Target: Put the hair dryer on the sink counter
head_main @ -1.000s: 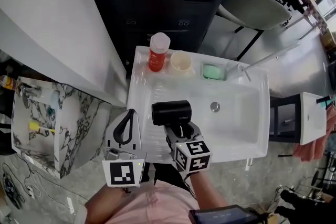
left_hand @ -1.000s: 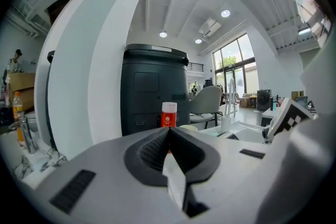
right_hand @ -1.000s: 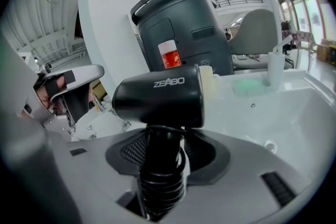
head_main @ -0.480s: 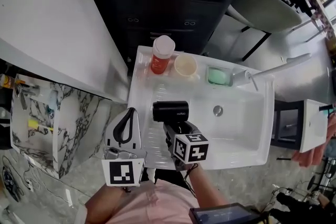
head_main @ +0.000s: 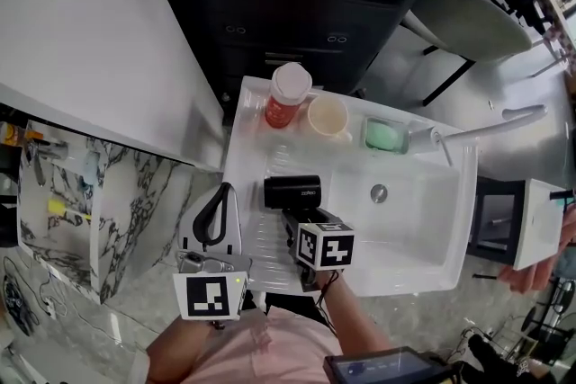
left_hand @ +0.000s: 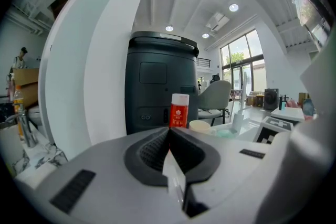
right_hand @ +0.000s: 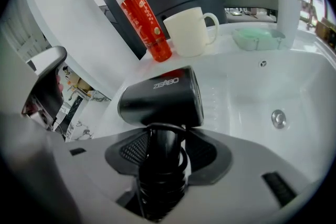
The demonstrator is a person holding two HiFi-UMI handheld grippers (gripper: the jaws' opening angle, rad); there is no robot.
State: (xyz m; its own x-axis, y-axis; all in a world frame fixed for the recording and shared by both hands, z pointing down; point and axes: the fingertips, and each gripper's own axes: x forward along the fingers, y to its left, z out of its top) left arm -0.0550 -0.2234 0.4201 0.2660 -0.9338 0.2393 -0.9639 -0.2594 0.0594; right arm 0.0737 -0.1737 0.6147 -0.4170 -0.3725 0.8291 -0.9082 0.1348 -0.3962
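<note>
My right gripper is shut on the handle of the black hair dryer, whose cord is wrapped round that handle. The dryer's barrel lies crosswise just above the ribbed left part of the white sink counter, at the basin's left edge. In the right gripper view the handle fills the gap between the dark pads. My left gripper hangs off the counter's left side, its jaws shut with nothing between them.
A red bottle, a cream mug, a green soap dish and a faucet line the sink's back edge. The drain sits mid-basin. A dark cabinet stands behind, a marble shelf at the left.
The hair dryer and my right gripper have drifted slightly left, away from the drain and toward the ribbed counter. The head view has shifted a little. My left gripper has stayed put.
</note>
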